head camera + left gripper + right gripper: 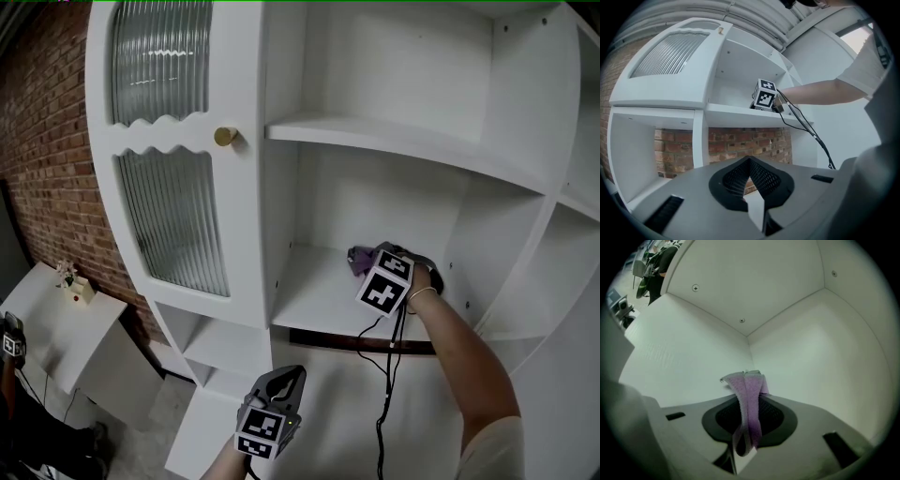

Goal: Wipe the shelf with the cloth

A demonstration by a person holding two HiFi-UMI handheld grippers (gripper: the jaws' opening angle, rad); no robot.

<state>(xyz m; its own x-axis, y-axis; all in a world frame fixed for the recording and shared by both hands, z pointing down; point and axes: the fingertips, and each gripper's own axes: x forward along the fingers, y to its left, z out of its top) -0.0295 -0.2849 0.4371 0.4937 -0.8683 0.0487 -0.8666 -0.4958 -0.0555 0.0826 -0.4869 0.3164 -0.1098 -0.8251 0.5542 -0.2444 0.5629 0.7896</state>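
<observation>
Right gripper (749, 427) pinches purple cloth (749, 404) on shelf (314, 300)

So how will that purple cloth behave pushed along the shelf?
Probably floppy: the cloth folds and droops where the right gripper pinches it. Likely light, since a narrow pinch carries it. On the smooth white shelf it should slide, though it may bunch.

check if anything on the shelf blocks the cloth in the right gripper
Nothing visible does. The right gripper is shut on the purple cloth inside the open compartment, and the shelf around it looks bare in both the head view and the right gripper view.
</observation>
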